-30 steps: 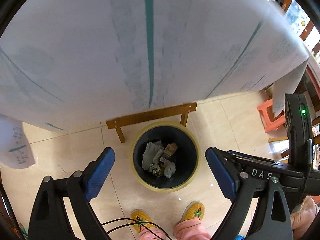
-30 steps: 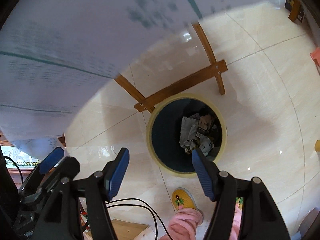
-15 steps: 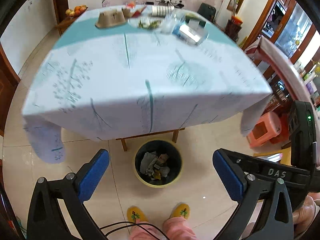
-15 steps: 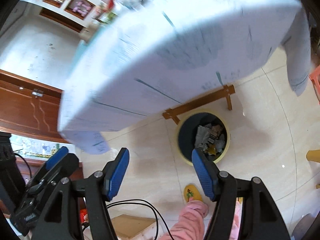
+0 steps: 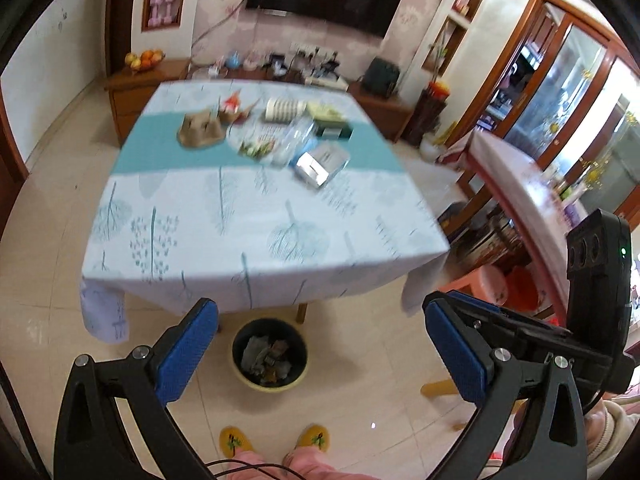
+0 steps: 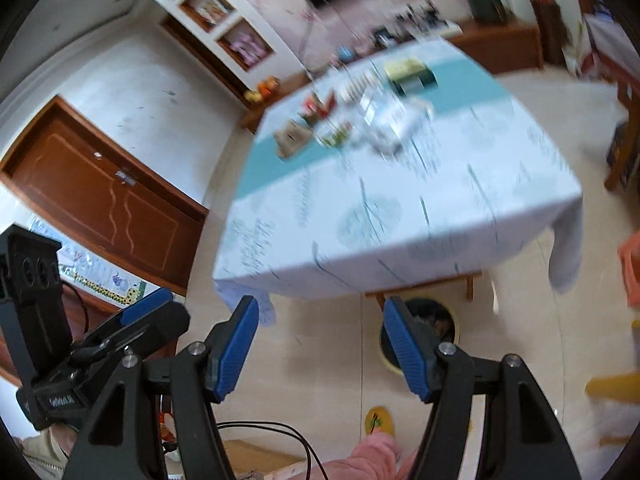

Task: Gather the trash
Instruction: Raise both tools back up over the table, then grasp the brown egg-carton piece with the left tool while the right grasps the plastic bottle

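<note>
The table, draped in a pale cloth printed with teal trees, serves as the landmark: on its far half, along the teal band, sits a cluster of litter, including a brown egg carton, a clear plastic container, a stack of paper cups and a dark green box, all somewhat blurred. On the tiled floor just in front of the table's near edge stands the trash bin, dark inside with a yellow rim, holding crumpled paper and scraps. The left gripper hovers above the floor on the near side of the table, its blue-padded jaws spread wide with nothing between them, the bin showing in the gap. The right gripper hangs likewise before the table, jaws parted and empty, its right pad overlapping the bin in that view
</note>
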Available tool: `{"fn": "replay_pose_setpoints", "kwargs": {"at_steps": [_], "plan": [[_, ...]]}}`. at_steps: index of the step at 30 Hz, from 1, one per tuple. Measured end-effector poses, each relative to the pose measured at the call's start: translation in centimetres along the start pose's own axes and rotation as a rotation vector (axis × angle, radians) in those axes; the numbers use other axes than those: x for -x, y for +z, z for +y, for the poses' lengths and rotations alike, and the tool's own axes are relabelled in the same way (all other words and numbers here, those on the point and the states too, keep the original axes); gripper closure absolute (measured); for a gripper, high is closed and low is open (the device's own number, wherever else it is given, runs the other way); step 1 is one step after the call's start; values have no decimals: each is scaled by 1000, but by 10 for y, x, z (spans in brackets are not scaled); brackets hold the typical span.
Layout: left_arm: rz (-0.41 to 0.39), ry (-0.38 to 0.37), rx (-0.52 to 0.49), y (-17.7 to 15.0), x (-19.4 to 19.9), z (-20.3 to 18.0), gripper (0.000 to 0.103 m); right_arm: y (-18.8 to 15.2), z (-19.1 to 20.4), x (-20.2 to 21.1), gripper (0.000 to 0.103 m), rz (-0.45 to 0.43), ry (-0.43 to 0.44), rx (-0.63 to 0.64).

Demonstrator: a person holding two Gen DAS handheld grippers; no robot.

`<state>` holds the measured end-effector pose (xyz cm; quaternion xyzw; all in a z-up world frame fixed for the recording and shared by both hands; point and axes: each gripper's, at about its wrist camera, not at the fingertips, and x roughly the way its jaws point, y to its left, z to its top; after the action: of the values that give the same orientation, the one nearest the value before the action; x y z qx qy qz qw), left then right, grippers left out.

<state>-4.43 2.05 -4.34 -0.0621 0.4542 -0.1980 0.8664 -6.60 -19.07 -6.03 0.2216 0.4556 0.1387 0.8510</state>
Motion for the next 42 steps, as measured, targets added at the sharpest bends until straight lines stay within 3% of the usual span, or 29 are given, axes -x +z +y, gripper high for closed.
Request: {"fn": "replay_pose_setpoints", "kwargs": {"at_steps": [8, 16, 22, 28, 34, 37, 42], "plan": [[-147, 25, -45, 27, 50, -31, 1, 21, 24, 43, 37, -98, 34, 112], [-212, 75, -73, 41, 71, -52, 1, 39, 28, 67, 37, -157, 72, 159], [-234, 149, -63, 53, 79, -42, 1, 59, 33, 62, 37, -168, 83, 176], [-248, 185, -1, 74, 77, -1, 1, 85, 45, 33, 37, -137, 66, 174], [-219, 185, 27, 118, 45, 57, 1, 124, 49, -14, 37, -126, 28, 136], [-185, 151, 46, 153, 12, 96, 1, 150, 47, -48, 37, -113, -28, 101], [-60, 78, 112, 216, -65, 162, 1, 204, 30, -124, 37, -49, -127, -20]]}}
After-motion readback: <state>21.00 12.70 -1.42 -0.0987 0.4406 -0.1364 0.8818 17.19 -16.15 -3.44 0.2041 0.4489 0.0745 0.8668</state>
